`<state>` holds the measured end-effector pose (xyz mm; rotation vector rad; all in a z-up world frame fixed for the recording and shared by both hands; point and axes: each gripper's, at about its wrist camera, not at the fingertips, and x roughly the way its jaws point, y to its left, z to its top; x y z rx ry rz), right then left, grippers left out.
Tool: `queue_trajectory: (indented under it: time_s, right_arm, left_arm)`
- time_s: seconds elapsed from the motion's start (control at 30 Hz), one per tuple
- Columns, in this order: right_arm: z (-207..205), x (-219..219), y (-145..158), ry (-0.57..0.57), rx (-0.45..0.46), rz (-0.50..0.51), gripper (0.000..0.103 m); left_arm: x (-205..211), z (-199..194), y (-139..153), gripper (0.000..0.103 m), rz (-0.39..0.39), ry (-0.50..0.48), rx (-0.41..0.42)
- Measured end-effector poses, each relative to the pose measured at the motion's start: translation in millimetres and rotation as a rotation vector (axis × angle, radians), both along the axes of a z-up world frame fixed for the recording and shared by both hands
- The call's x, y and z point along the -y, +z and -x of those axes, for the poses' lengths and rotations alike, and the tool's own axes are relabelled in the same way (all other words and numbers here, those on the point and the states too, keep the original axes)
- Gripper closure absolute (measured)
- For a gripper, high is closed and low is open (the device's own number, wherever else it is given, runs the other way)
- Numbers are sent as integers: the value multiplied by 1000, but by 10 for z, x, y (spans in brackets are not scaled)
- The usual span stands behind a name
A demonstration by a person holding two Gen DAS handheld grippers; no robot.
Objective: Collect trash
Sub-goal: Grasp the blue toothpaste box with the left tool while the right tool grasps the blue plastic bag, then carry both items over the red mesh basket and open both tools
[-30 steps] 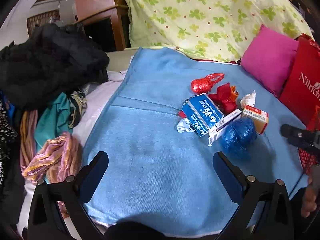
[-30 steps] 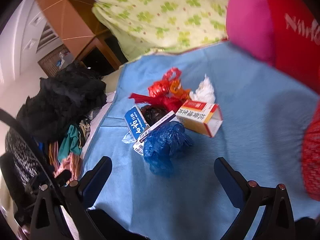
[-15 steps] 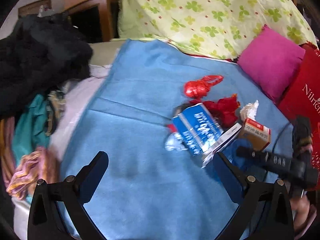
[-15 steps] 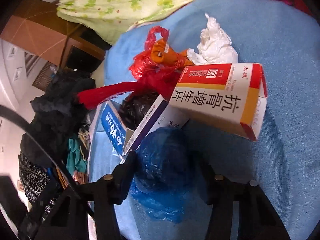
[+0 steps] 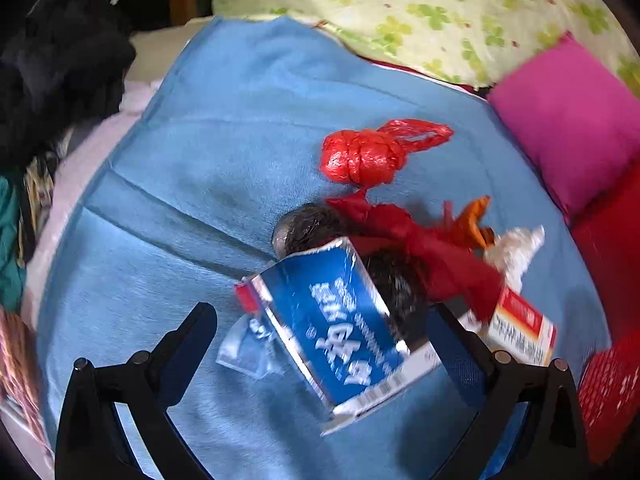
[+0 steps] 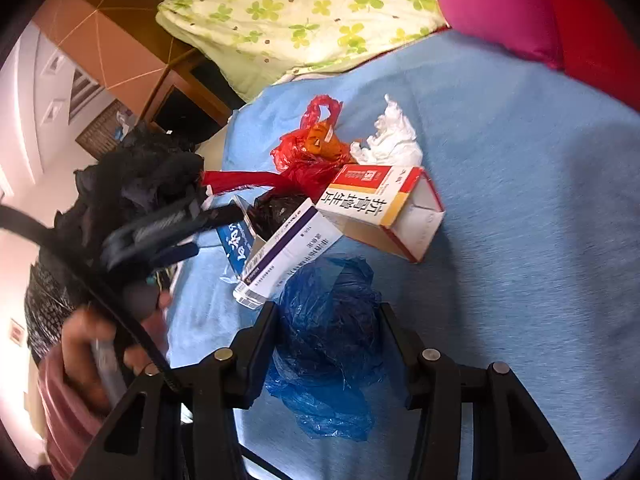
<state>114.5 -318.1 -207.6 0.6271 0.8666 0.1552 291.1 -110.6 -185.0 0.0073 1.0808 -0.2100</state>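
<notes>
Right gripper (image 6: 326, 344) sits low over the blue blanket (image 6: 520, 208), fingers narrowed onto the crumpled blue plastic bag (image 6: 328, 344); both pads press its sides. Bag is translucent, wrinkled, with a loose tail spilling toward the camera.

Left gripper (image 5: 320, 332) is spread wide, fingers straddling the blue carton (image 5: 340, 328), no contact visible. Carton is tilted, barcode end nearest the camera, torn flap at its left. In the right wrist view, the person's left hand (image 6: 100, 344) is wrapped around the left gripper's handle, blurred.

Rest of the trash pile lies mid-blanket, packed tight:
- white-purple box (image 6: 288, 248) leaning on the blue carton, touching the blue bag's top edge
- red-yellow box (image 6: 380, 204), open end toward the right, just behind the blue bag
- dark plastic wad (image 5: 304, 232) behind the blue carton
- red bag scraps (image 5: 432, 248) draped over it
- knotted red bag (image 5: 360, 158) slightly apart, farther back
- white tissue (image 6: 394, 138)

Pink pillow (image 5: 568, 120) and clover-print quilt (image 5: 420, 12) border the far side; dark clothes heap (image 5: 60, 64) at left.
</notes>
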Motion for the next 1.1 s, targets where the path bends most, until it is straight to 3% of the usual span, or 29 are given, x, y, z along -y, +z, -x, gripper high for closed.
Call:
queue_trajectory:
  time_s: [0.13,0.2,0.23,0.4,0.63,0.8,0.9,1.1]
  right_arm:
    - [76,-5,4,16,15,33,51]
    - [92,-22,-4,23,16,34,51]
    - [101,-35,-3,26,18,37,51]
    - [195,-83,116,31,52,67,51]
    - [461,-65,528,7,159,92,51]
    - [754,20,930,-43,257,99,51]
    - [993,130,1200,-90,319,119,51]
    - [1533,539,1629,-238,413,169,51]
  left_arm:
    - [-70,-94,-186,5,43,53,-68]
    - [-108,-96,-287,28,79,56,-114]
    - [-121,-87,-311,29,93,56,-123]
    - [-227,34,-202,38,126,60,-77]
    - [-399,403,431,39,131,36,81]
    - [-257,782,942,39,119,-42,194]
    - [-54,1120,1277,39,138,-142,251]
    - [543,1702,1678,39,186,-373,321]
